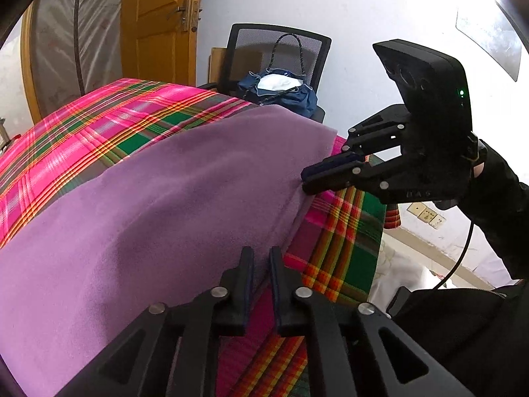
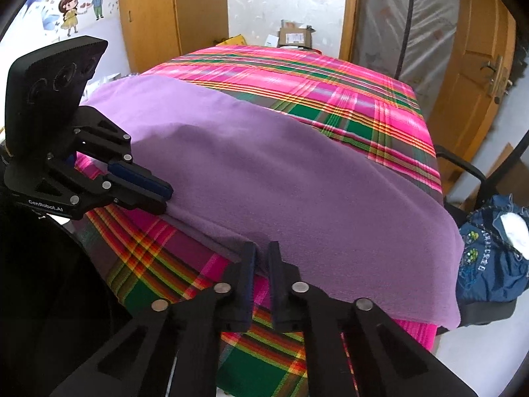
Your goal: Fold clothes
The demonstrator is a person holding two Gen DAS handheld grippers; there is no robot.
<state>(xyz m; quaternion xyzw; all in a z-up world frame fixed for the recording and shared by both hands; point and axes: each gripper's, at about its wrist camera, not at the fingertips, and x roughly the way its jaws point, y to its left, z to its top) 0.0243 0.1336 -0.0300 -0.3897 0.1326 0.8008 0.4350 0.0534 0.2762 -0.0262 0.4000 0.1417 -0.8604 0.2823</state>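
Purple cloth [image 1: 148,215] cut off at left edge – table beneath unseen

Both cams ride on the handheld grippers and look forward and down along their own fingers, close over the near edge of the table. The left gripper [image 1: 261,258] cam sits toward one end and faces across the purple cloth [image 1: 148,215] toward a door [image 1: 158,23] and an office chair [image 1: 277,49], with the right gripper [image 1: 305,182] at its right side. The right cam looks back across the same cloth and plaid cover [image 2: 314,79], catching the left gripper at its left edge. Shared: cloth, cover, chair, door.
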